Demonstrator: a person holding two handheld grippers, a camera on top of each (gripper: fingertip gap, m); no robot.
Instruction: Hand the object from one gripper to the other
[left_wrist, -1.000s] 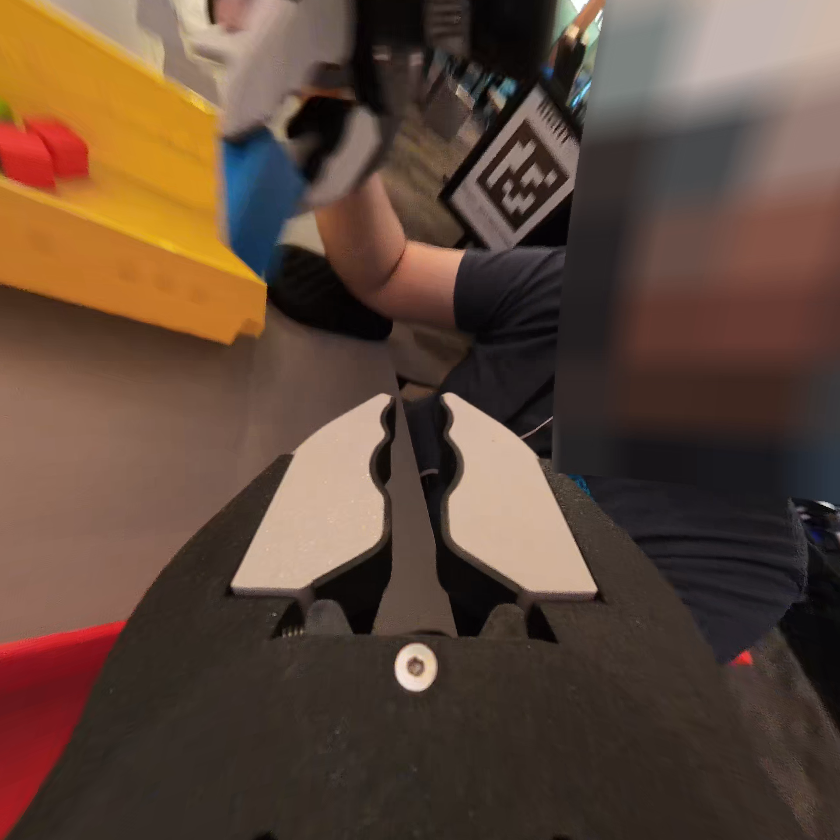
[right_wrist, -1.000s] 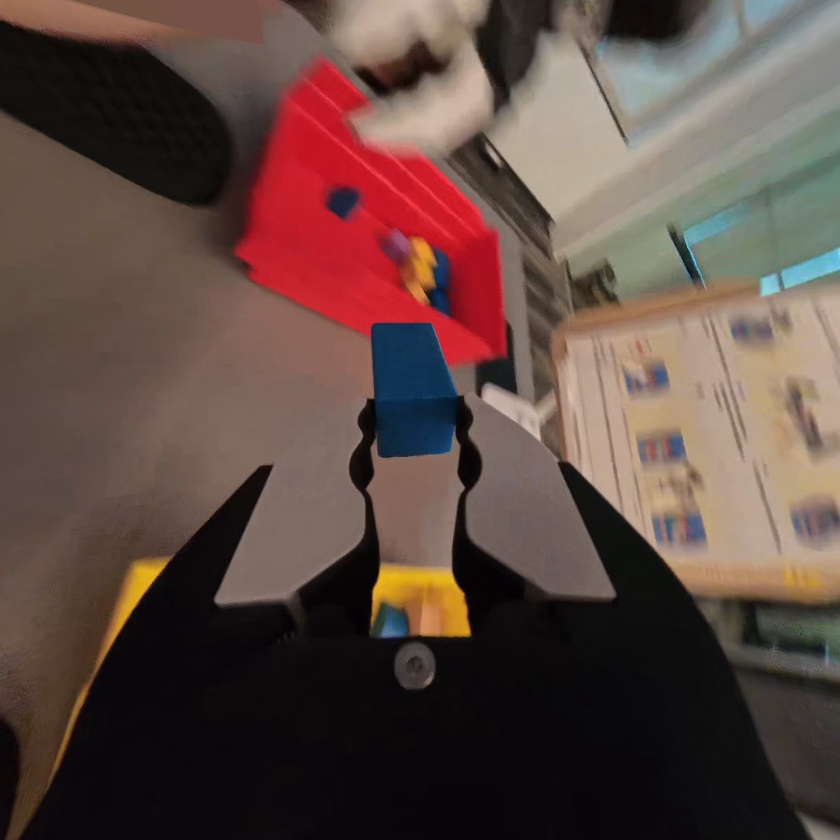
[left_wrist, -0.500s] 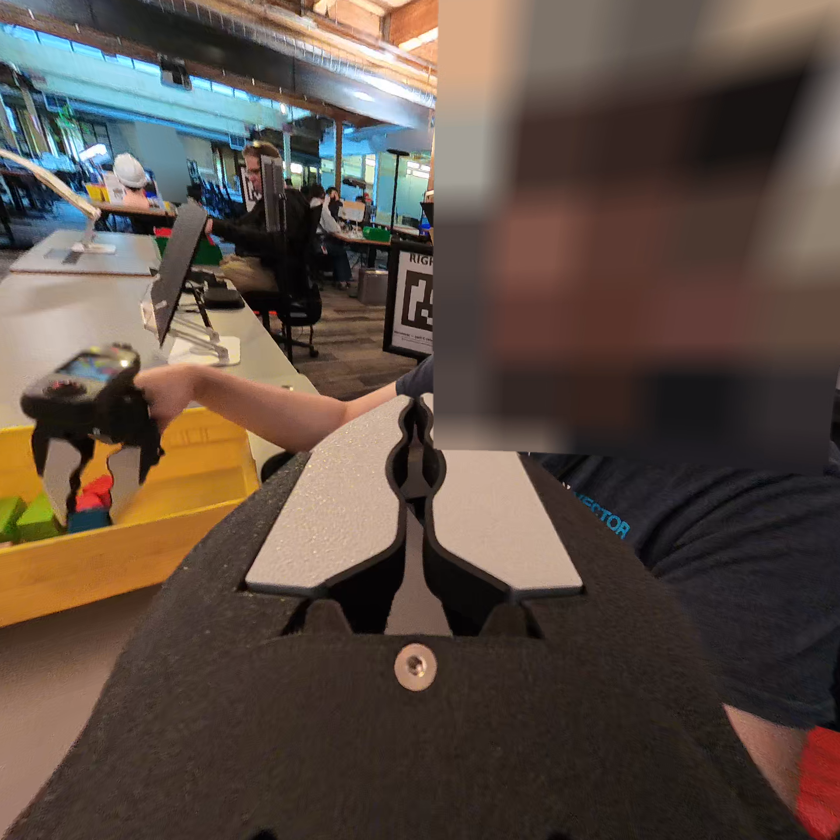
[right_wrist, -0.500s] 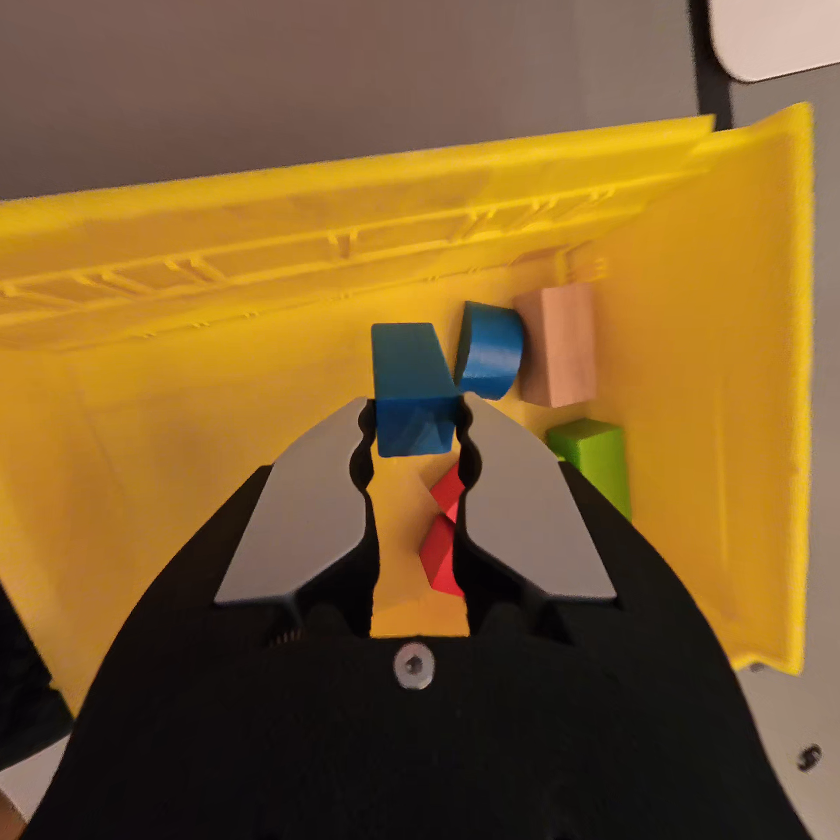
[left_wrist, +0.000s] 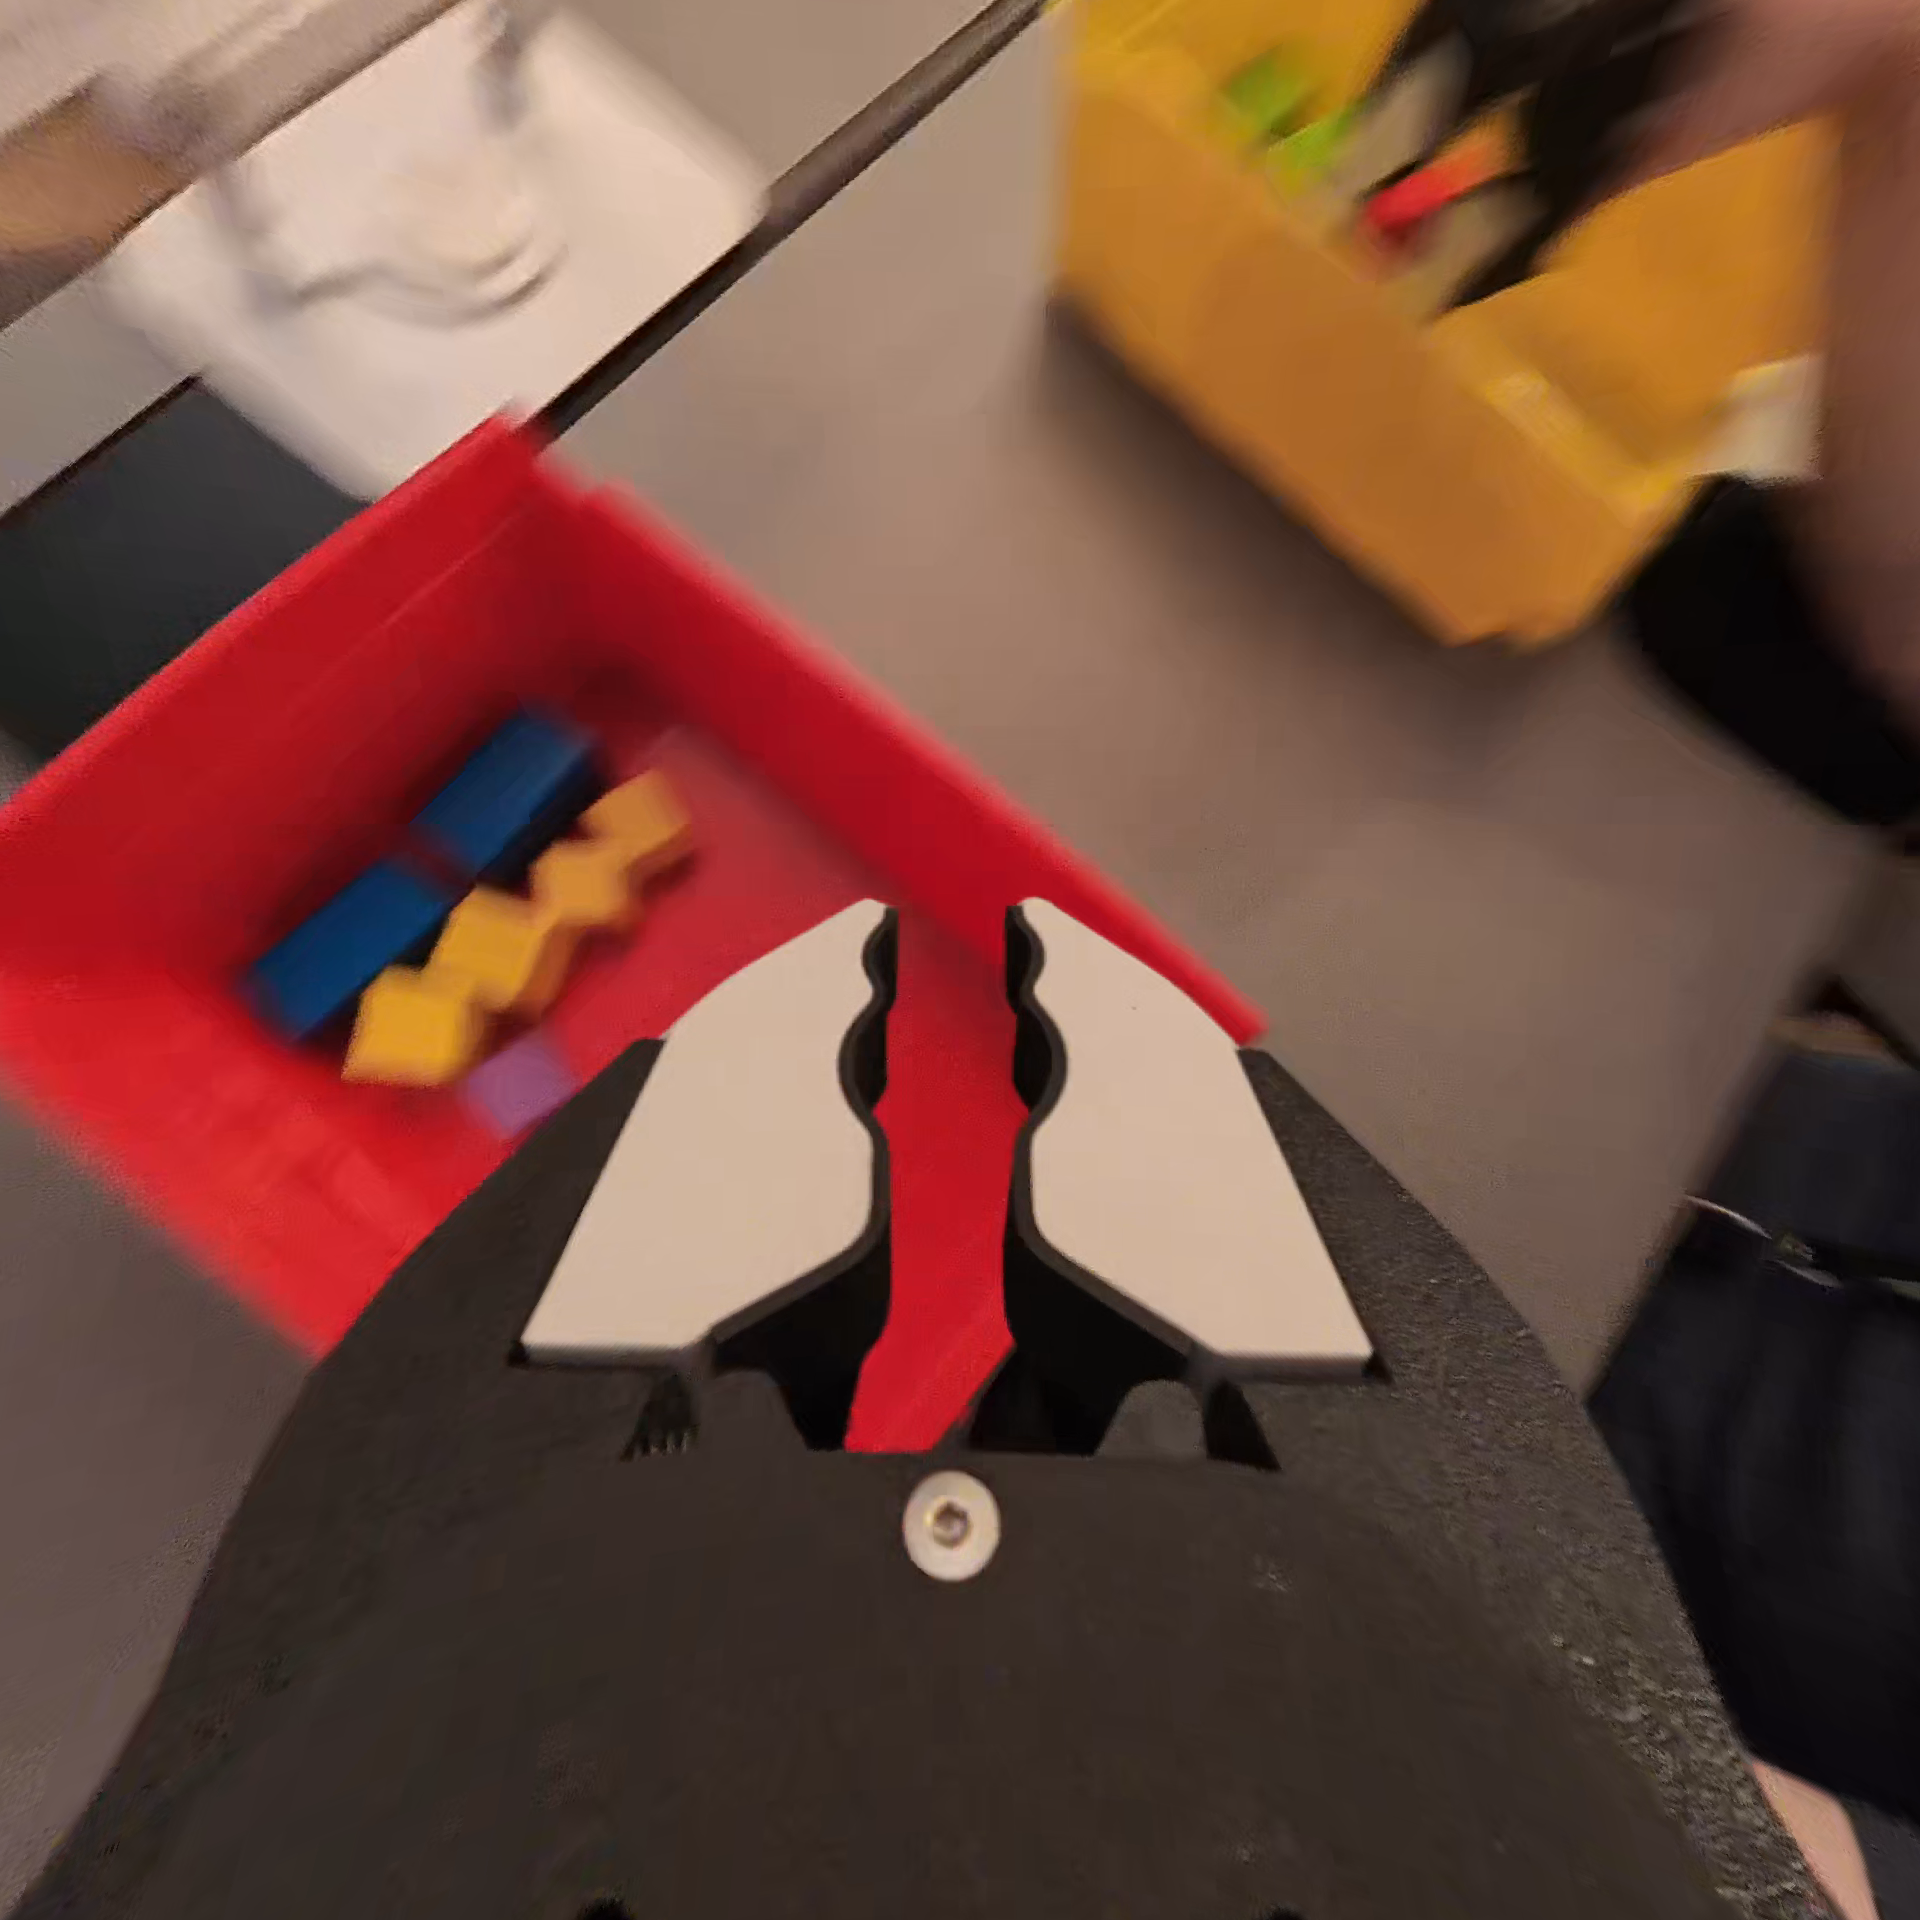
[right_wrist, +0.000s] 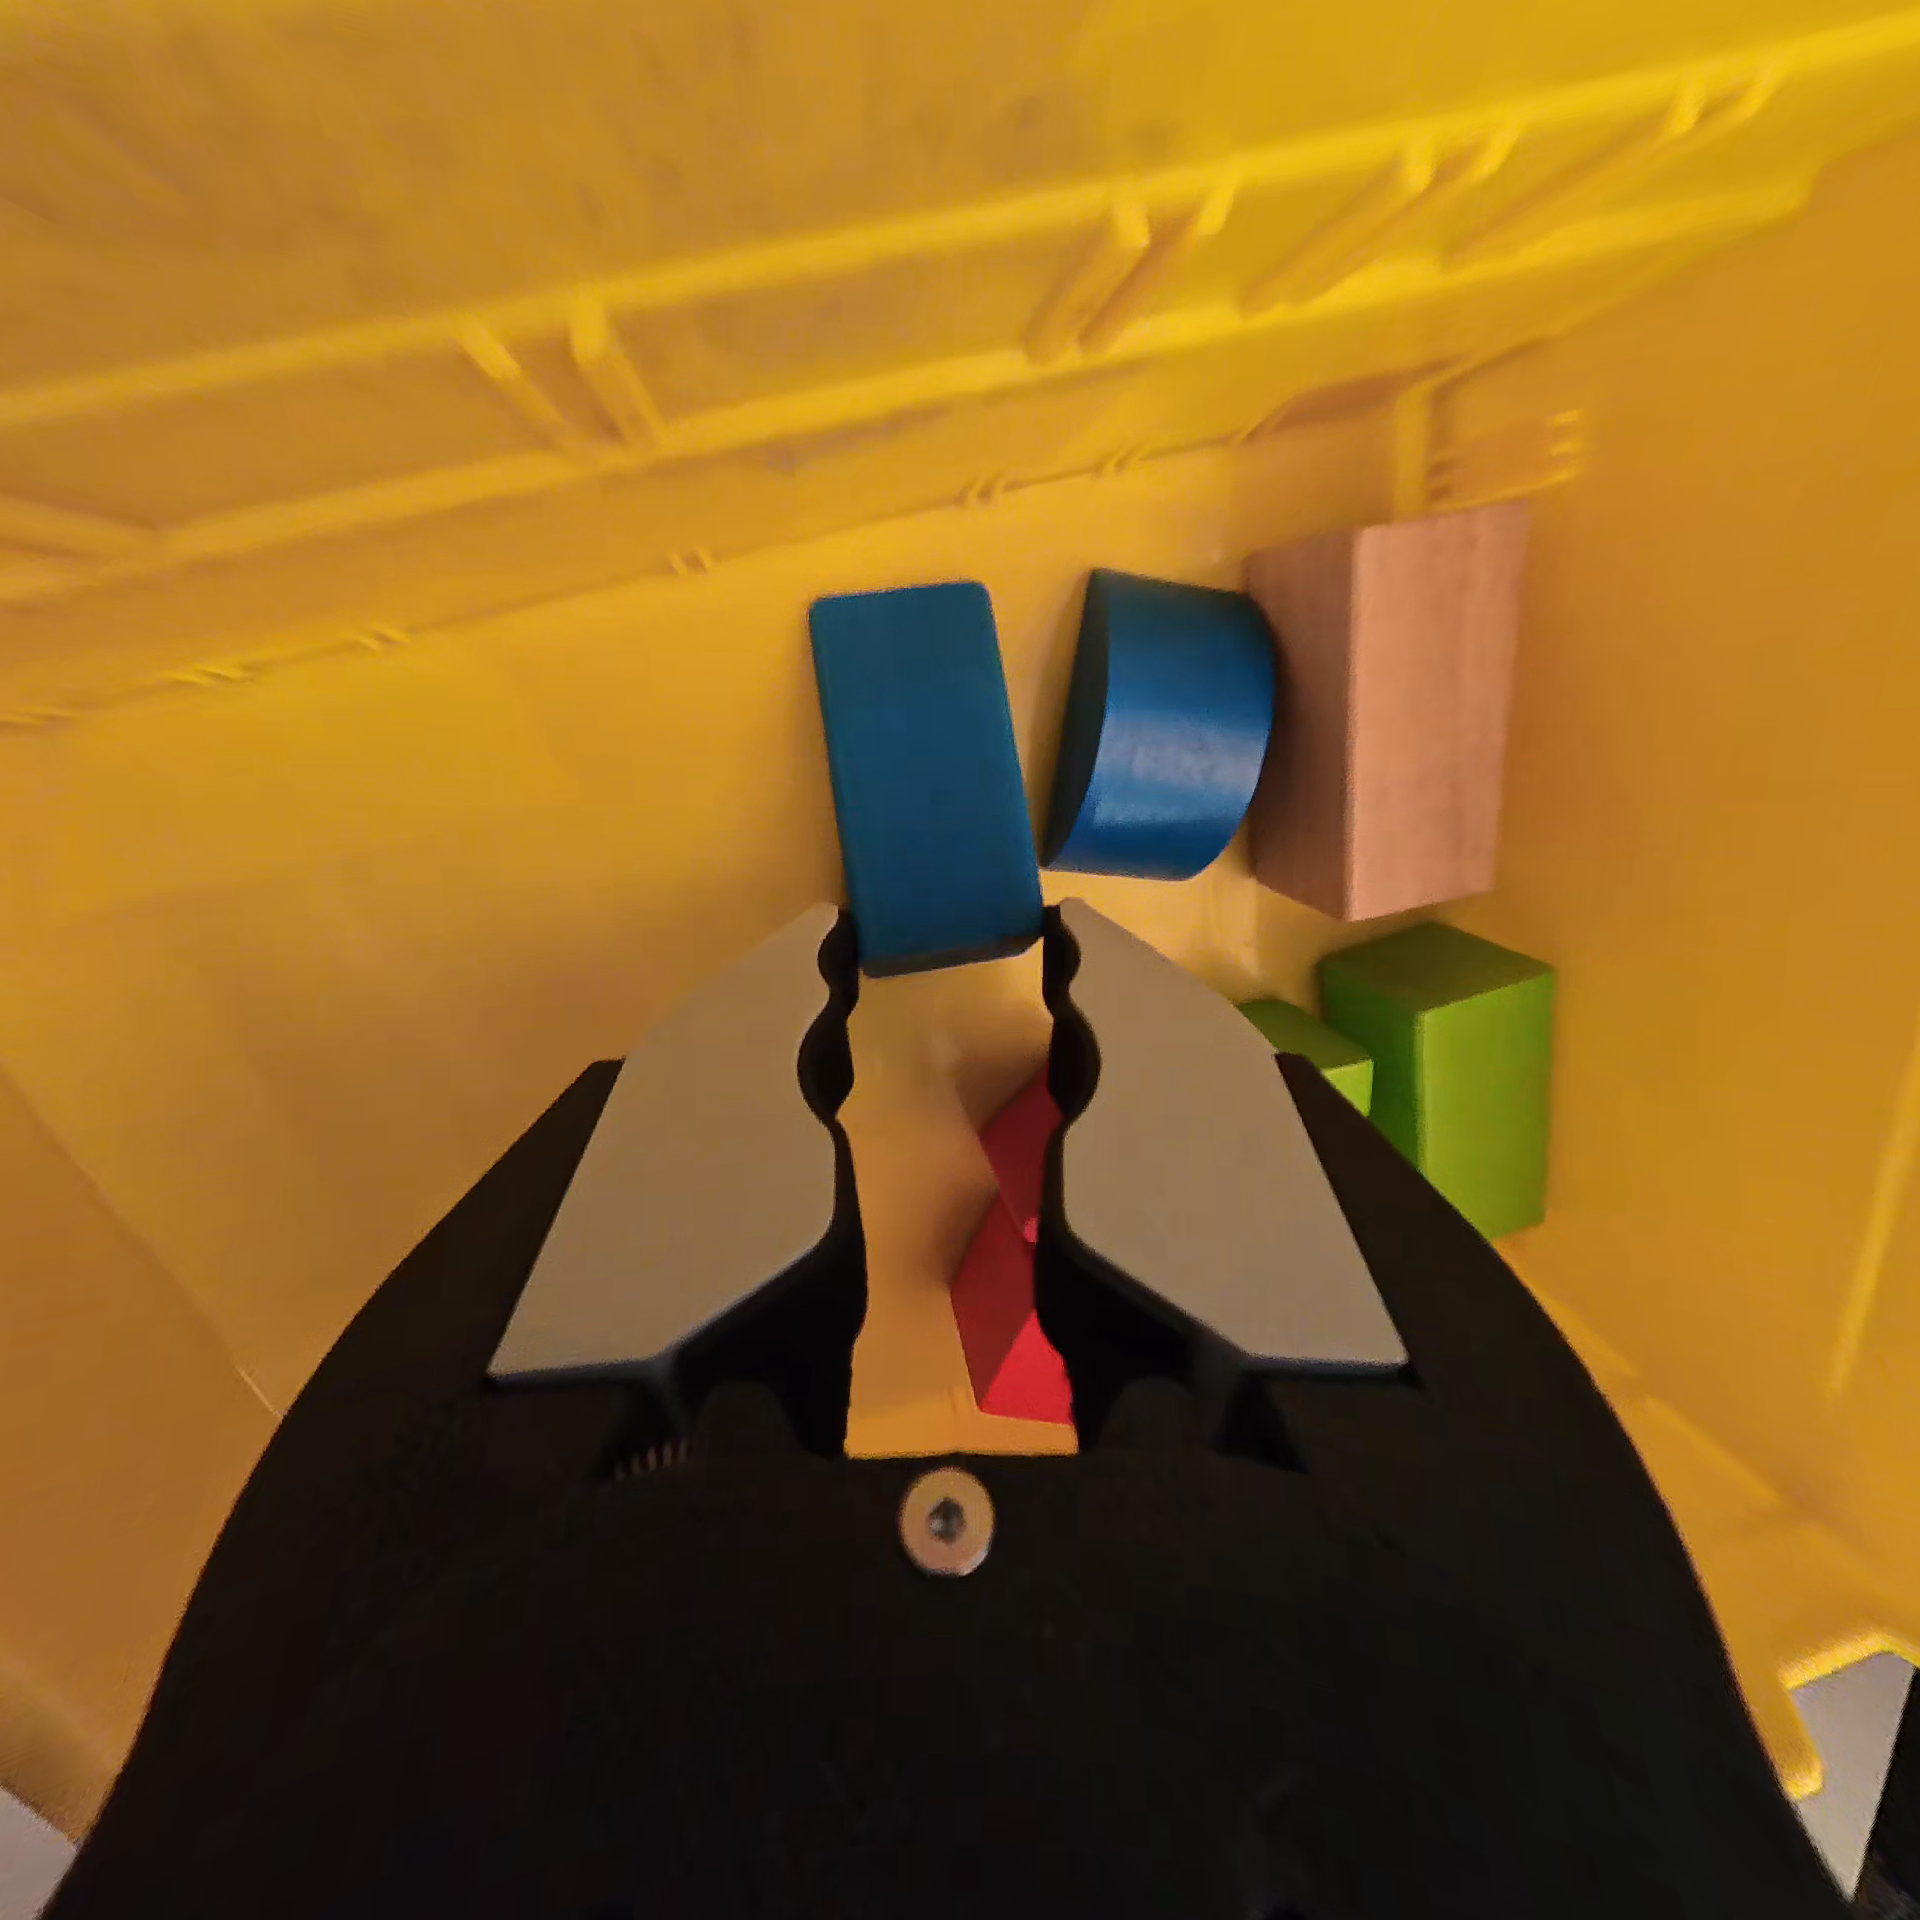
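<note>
In the right wrist view my right gripper (right_wrist: 948, 920) is shut on the near end of a blue rectangular block (right_wrist: 925, 769). It holds the block low inside the yellow bin (right_wrist: 520, 416), beside a blue half-round block (right_wrist: 1164, 748). In the left wrist view my left gripper (left_wrist: 951, 914) is empty, its jaws a narrow gap apart, above the near corner of a red bin (left_wrist: 779, 665). The yellow bin (left_wrist: 1351, 416) lies far right in that view, with a blurred dark shape and an arm over it.
The yellow bin also holds a plain wooden block (right_wrist: 1392, 717), green blocks (right_wrist: 1455, 1070) and a red block (right_wrist: 1013, 1299) under my right jaws. The red bin holds blue blocks (left_wrist: 436, 894), yellow zigzag blocks (left_wrist: 520, 935) and a purple piece (left_wrist: 514, 1086). Grey table (left_wrist: 1351, 935) lies between the bins.
My right gripper has carried the blue block from over the table down deep into the yellow bin. My left gripper has swung down towards the red bin and its jaws have parted slightly.
</note>
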